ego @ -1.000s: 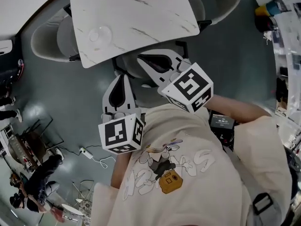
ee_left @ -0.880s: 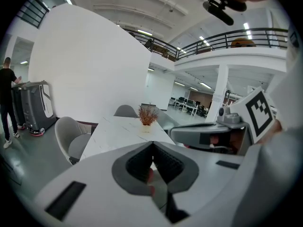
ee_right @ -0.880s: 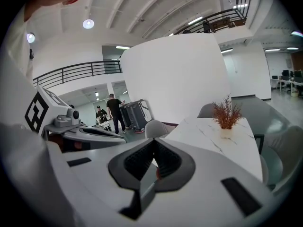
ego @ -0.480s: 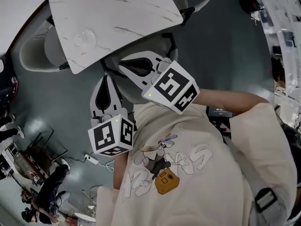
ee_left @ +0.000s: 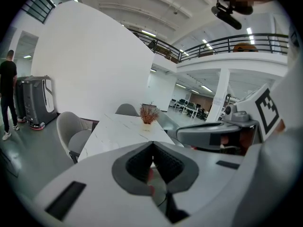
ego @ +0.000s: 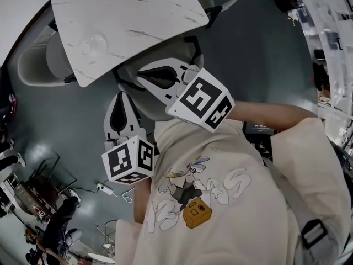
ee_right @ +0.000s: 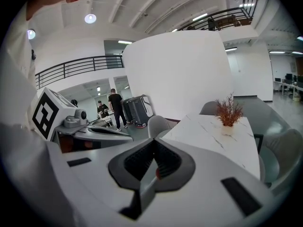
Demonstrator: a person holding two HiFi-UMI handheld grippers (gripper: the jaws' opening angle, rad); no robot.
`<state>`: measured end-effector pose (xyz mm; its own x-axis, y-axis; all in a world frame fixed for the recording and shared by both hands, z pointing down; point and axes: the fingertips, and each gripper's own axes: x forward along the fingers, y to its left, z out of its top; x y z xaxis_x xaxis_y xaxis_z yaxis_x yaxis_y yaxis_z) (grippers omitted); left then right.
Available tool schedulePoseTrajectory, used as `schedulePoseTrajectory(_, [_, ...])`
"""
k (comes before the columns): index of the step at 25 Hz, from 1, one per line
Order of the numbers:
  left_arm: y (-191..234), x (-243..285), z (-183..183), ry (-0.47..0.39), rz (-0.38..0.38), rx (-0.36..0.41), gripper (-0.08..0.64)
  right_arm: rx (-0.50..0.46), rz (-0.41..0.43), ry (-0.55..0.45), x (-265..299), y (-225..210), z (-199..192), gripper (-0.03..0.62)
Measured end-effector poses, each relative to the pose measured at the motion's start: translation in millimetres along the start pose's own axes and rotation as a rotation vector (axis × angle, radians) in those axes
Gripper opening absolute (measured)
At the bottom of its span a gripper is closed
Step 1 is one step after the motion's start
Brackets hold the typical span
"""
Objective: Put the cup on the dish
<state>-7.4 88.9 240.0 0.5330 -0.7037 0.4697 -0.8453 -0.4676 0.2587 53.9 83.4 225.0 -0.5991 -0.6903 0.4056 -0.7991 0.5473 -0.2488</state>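
Table [ego: 132,21] farther left in view

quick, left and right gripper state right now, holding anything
left gripper: closed, holding nothing
right gripper: closed, holding nothing

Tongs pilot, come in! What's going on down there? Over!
Left tongs shut, empty. Right tongs shut, empty. Clear round thing on marble table, cup or dish unclear. Potted plant farther along, not in the way.
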Motion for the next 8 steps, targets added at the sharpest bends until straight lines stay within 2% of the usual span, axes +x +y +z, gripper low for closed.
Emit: schedulePoseTrajectory(8, [4.3, -1.3, -6.8, 0.009, -0.007, -0.007, 0.003, 0.009, -0.030, -0.002, -4.2, -4.3, 1.6, 0.005])
